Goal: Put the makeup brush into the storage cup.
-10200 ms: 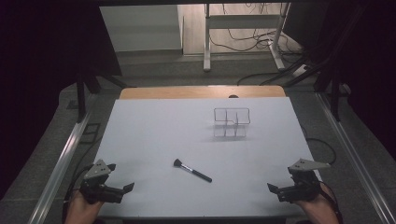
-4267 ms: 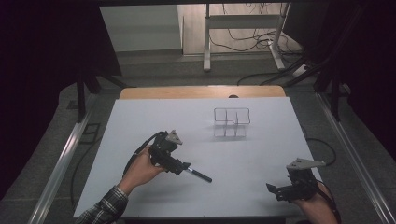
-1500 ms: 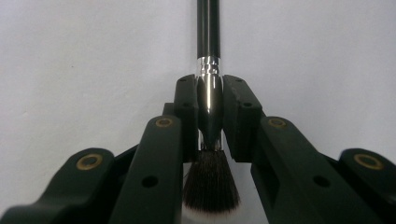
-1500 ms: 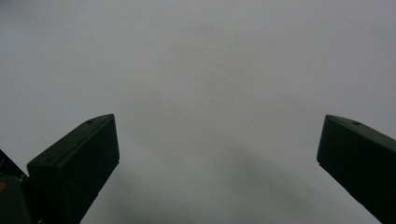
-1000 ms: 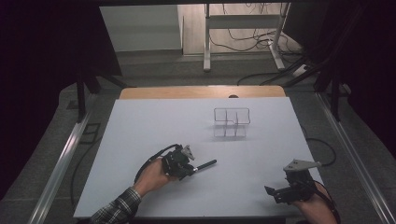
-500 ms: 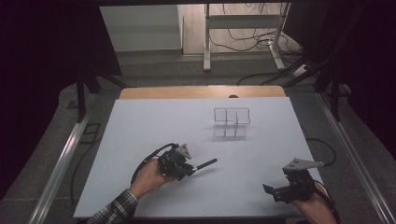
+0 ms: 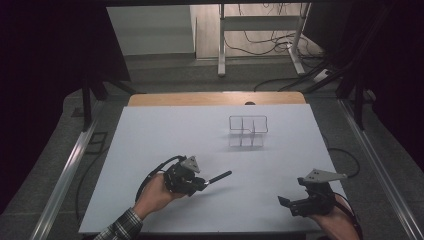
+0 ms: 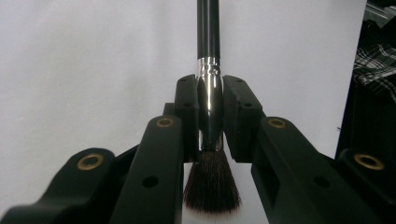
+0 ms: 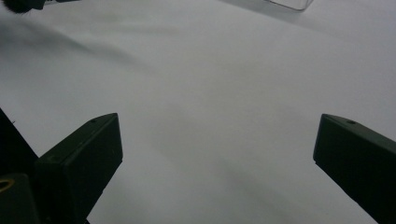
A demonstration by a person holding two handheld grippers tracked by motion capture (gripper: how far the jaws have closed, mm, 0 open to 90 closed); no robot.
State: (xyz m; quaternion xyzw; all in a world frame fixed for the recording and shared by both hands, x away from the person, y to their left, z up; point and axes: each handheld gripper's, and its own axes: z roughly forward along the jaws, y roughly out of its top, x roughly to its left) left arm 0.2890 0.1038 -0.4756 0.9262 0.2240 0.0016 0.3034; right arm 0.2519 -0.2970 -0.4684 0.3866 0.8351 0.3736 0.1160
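A black makeup brush (image 7: 219, 176) with a shiny metal ferrule is clamped in my left gripper (image 7: 199, 184), lifted just above the white table. In the left gripper view the pads press on the brush's ferrule (image 8: 208, 100), the handle runs away from me and the dark bristles point back toward the camera; my left gripper (image 8: 209, 114) is shut on it. My right gripper (image 7: 285, 204) rests at the table's near right corner, and its jaws stand wide apart over bare table in the right gripper view (image 9: 217, 154).
A clear, compartmented organizer (image 7: 248, 131) stands right of centre toward the back of the white table (image 7: 150, 130). Its corner shows at the top of the right gripper view (image 9: 289, 3). Metal rails run along both table sides.
My left gripper has drifted slightly left and upward with the brush held in it. The right gripper has stayed where it was.
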